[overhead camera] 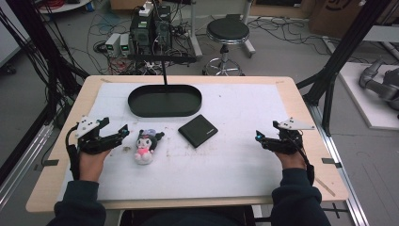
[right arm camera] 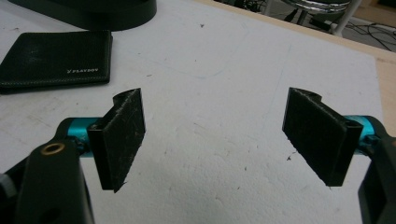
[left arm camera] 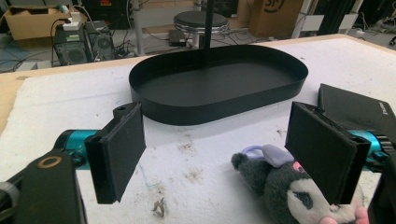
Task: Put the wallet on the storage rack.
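Resting on the white foam-covered table top (overhead camera: 244, 160), well apart from each other: left gripper (overhead camera: 123, 131) and right gripper (overhead camera: 259, 136), each carried in a hand, fingers of both released and grasping nothing. Lying just beyond the left gripper's fingertips, toward the table's middle: small grey-and-white plush toy with pink front (overhead camera: 146, 146), not touching either pad. In the left gripper view, showing partly between the spread black pads (left arm camera: 122, 149) and tucked close under the right-hand one: plush toy's head (left arm camera: 285, 186); standing farther ahead of these fingers, beyond a bare stretch of stained foam: black oval metal tray with low wall (left arm camera: 219, 109), nothing lying inside it, a thin dark pole rising at its far side. Lying ahead and to one side of the left fingers, between the plush toy and the right gripper: flat black leather wallet (overhead camera: 198, 130), closed, near the tray's rim but apart from it. In the right gripper view, sitting ahead of the left-hand pad (right arm camera: 122, 135), well clear of it: same wallet (right arm camera: 56, 60), pale lettering showing at its corner; bare foam lying between the two pads.
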The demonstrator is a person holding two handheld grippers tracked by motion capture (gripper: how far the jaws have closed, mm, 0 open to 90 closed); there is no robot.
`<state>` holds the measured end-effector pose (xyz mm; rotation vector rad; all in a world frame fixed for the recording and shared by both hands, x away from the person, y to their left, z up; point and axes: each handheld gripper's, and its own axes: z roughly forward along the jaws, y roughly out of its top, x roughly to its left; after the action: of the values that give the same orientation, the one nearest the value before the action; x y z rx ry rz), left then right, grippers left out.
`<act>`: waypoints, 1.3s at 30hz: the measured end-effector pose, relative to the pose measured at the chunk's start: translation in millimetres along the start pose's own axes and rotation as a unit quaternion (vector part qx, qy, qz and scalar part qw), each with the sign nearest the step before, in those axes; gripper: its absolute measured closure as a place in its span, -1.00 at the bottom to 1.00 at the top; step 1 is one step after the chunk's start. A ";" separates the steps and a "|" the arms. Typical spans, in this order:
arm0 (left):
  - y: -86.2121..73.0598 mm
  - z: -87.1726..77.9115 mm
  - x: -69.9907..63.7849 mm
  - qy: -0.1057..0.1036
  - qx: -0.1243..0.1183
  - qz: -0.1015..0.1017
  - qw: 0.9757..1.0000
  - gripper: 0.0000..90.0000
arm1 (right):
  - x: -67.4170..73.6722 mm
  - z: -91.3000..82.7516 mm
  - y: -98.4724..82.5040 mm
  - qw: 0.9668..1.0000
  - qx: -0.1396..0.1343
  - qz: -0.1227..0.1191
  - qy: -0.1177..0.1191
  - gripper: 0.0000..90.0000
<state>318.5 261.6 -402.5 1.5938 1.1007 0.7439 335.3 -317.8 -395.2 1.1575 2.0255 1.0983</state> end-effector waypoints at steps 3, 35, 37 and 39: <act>-0.3 0.3 -0.1 0.003 0.000 -0.003 1.000 -0.56 | -1.1 0.4 -1.2 1.000 0.000 0.001 0.000 -0.52; -4.8 3.9 7.4 0.007 0.006 -0.006 1.000 -0.54 | 98.1 73.3 35.9 0.989 0.023 -0.103 0.106 -0.52; -5.4 4.2 8.8 0.007 0.006 -0.007 1.000 -0.54 | 111.9 84.1 38.8 0.986 0.028 -0.116 0.118 -0.52; -5.6 3.6 9.9 0.009 0.007 -0.010 1.000 -0.54 | 127.0 94.1 40.1 0.982 0.032 -0.128 0.131 -0.52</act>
<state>323.9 269.6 -409.5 1.5883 1.1356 0.7406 364.8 -158.9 -417.3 0.7829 2.3509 1.1065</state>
